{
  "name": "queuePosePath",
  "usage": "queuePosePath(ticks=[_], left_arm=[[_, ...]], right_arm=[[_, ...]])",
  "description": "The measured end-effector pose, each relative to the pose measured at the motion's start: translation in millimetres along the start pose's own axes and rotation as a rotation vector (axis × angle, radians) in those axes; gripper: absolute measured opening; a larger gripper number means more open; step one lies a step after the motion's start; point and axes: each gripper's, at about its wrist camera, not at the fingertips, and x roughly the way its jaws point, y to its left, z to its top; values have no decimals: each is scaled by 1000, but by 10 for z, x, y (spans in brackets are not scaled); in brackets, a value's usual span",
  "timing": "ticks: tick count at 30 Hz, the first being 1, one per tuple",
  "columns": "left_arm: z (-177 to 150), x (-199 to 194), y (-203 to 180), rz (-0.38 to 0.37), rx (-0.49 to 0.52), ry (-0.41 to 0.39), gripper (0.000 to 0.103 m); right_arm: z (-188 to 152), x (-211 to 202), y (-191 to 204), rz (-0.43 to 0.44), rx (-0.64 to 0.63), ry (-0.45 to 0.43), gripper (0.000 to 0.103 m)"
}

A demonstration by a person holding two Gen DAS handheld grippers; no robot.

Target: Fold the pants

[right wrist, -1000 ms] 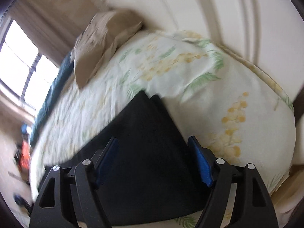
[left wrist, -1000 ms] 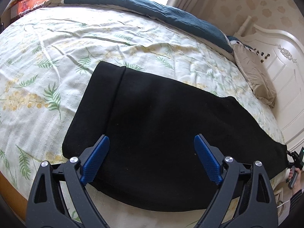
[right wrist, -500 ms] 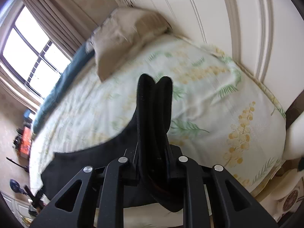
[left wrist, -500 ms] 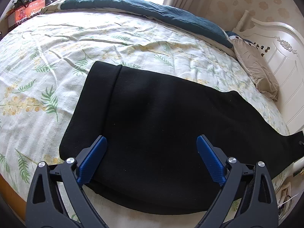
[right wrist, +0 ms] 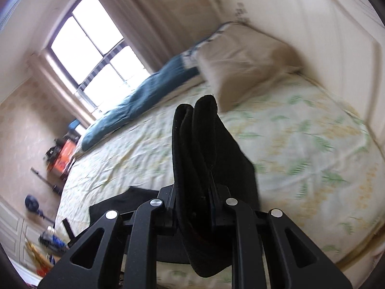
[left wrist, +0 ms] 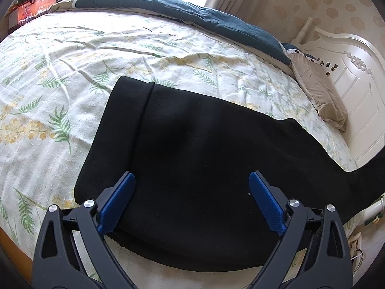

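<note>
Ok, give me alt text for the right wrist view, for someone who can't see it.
The right gripper is shut on the bunched end of black pants, lifted above a floral bedspread. Behind are a beige pillow, a teal blanket and a bright window; the picture is motion-blurred.

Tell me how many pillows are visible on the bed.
1: a beige pillow lies by the white headboard, beside the dark blue blanket. Another may be hidden behind it.
</note>
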Motion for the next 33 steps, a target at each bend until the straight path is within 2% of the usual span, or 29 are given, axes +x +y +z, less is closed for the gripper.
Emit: queuePosePath(ticks=[3,9,18,24,33], left_arm=[[-9,3,-8,1,12,-4,96],[-24,6,-12,0,25,-10,96],[-20,-6,14,-22,15,-15,96],[-21,-8,16,-21,17,-16,96],[-20,-1,19,-17,21,-17,96]], right_arm=[[-63,190,267,41,-28,22,18],[-319,669,691,58,-85,84,18],[-813,1380,1053,0,-140,163,18],[-1178,1779,1237,-93,-220,226,18],[-1438,2032,1351,-145,-269,263,18]])
